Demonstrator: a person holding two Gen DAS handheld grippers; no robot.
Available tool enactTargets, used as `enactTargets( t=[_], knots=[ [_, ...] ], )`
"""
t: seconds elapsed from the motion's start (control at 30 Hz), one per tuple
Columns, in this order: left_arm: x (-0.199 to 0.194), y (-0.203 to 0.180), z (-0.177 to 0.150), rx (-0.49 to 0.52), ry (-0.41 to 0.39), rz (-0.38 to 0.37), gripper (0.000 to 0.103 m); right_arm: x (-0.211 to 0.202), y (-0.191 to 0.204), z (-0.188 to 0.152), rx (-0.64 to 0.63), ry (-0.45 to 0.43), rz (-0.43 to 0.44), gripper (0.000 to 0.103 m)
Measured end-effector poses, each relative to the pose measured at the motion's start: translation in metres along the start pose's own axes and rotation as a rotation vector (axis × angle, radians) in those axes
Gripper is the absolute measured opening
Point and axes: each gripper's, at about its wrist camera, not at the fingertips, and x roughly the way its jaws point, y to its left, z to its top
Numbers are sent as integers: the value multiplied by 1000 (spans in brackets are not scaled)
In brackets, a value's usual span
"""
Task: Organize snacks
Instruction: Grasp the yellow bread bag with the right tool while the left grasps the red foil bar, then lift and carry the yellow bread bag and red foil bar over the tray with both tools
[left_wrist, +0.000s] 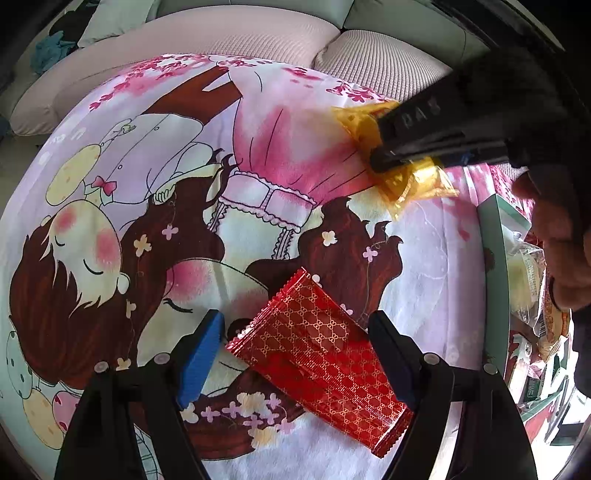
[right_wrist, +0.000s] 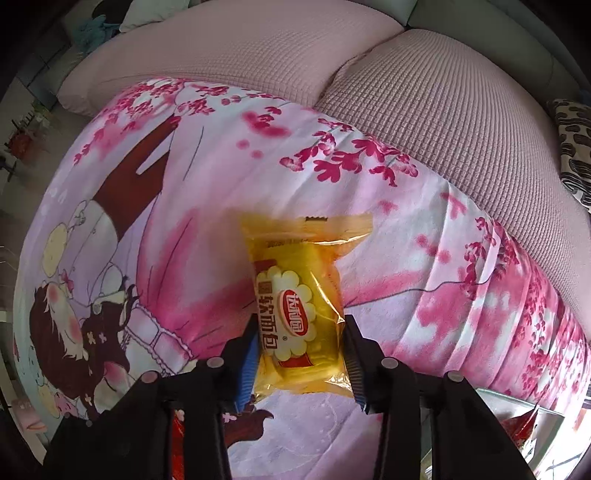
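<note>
- Right gripper (right_wrist: 300, 354) pinches the yellow bread packet (right_wrist: 295, 306) across its width, pads against both long sides; packet lies on the printed blanket (right_wrist: 424, 258).
- Packet: light and soft, with slick film. I judge mid-body the best hold; a hard squeeze would crush the bread.
- Left gripper (left_wrist: 295, 354) is spread, astride the red foil packet (left_wrist: 325, 362), pads clear of it.
- Snack box (left_wrist: 495, 258) sits at 3 o'clock.

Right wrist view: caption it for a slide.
Right gripper closed on a yellow bread packet above the cartoon blanket.
</note>
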Motion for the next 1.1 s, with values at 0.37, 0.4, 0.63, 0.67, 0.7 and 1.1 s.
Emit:
enactTargets(
  t=[0.37,0.4,0.63,0.67,0.7,1.1],
  knots=[
    [-20,13,-5,-25,8,-1,81,-13,-10,-53,58,23,-7,41],
    [-23,14,-7,-27,9,-2,81,-14,-11,-59,61,28,-13,41],
    [-30,18,-23,-70,38,-29,81,-27,-10,-90,79,38,-15,41],
    [-29,17,-24,-75,48,-46,81,-27,-11,-93,85,41,-13,41],
    [-27,16,-26,-82,66,-67,81,-28,-12,-97,89,44,-11,41],
    [-11,-25,-20,-31,125,-43,65,-64,-25,-149,118,-9,-5,41]
  ],
)
